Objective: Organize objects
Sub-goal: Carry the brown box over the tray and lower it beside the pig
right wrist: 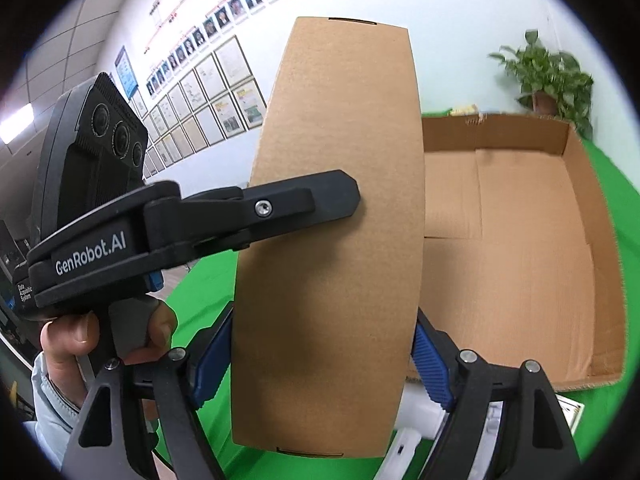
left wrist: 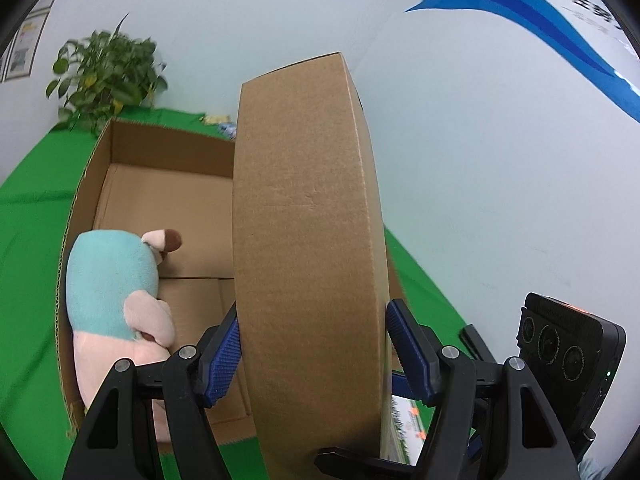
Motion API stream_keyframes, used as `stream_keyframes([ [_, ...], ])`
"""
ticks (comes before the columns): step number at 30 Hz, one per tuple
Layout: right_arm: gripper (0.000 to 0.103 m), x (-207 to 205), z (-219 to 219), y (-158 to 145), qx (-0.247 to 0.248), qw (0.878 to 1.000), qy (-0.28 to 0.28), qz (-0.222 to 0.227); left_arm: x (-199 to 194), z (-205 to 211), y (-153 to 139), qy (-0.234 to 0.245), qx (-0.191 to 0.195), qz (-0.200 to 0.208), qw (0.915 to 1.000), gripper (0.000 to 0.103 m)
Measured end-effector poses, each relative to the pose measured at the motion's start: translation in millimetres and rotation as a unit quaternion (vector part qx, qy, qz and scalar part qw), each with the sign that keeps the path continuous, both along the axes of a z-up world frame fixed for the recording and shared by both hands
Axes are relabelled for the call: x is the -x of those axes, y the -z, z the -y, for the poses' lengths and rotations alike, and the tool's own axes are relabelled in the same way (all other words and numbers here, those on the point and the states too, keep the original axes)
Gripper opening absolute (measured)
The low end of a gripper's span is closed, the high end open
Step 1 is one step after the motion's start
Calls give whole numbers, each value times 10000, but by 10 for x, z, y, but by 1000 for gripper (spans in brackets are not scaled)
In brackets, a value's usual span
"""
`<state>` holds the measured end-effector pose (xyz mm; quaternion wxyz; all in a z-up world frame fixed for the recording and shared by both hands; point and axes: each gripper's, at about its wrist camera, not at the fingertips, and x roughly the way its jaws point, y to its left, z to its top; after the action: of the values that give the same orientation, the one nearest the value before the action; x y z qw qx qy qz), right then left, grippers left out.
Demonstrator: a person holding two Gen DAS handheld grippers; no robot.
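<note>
Together, the left gripper (left wrist: 312, 356) and right gripper (right wrist: 322, 356) clamp a small upright box (left wrist: 308, 240), long axis vertical, beside the open carton (left wrist: 120, 184).

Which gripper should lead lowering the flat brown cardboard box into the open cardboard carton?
Probably right. The right gripper clamps the flat brown cardboard box beside bare floor of the open cardboard carton; the left gripper faces the teal-and-pink plush toy.
</note>
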<state>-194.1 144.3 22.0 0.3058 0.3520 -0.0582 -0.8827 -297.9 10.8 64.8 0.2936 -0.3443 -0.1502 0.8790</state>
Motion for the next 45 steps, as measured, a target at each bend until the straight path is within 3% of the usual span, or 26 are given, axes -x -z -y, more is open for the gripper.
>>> stream_keyframes([
  [8, 79, 533, 1, 318, 98, 9987, -39, 496, 616, 89, 565, -168, 15, 459, 9988, 66],
  [14, 79, 727, -30, 320, 178, 9977, 52, 653, 898, 171, 687, -263, -130, 626, 9976, 67],
  [15, 79, 571, 31, 309, 169, 9974, 69, 691, 948, 181, 703, -252, -165, 681, 9972, 67],
  [20, 79, 603, 52, 231, -13, 9974, 144, 703, 1076, 220, 702, -158, -333, 735, 9966, 68],
  [24, 79, 681, 101, 278, -52, 9959, 232, 874, 1219, 233, 864, -268, -149, 955, 9950, 69],
  [28, 79, 659, 173, 410, -210, 9953, 325, 890, 1151, 183, 868, -383, 369, 913, 9944, 70],
  [33, 79, 666, 139, 585, -413, 9923, 627, 984, 891, 258, 688, -379, 545, 438, 9968, 72],
  [45, 79, 683, 474, 764, -930, 9879, 707, 1019, 194, 722, 456, -927, 827, 90, 9922, 72],
])
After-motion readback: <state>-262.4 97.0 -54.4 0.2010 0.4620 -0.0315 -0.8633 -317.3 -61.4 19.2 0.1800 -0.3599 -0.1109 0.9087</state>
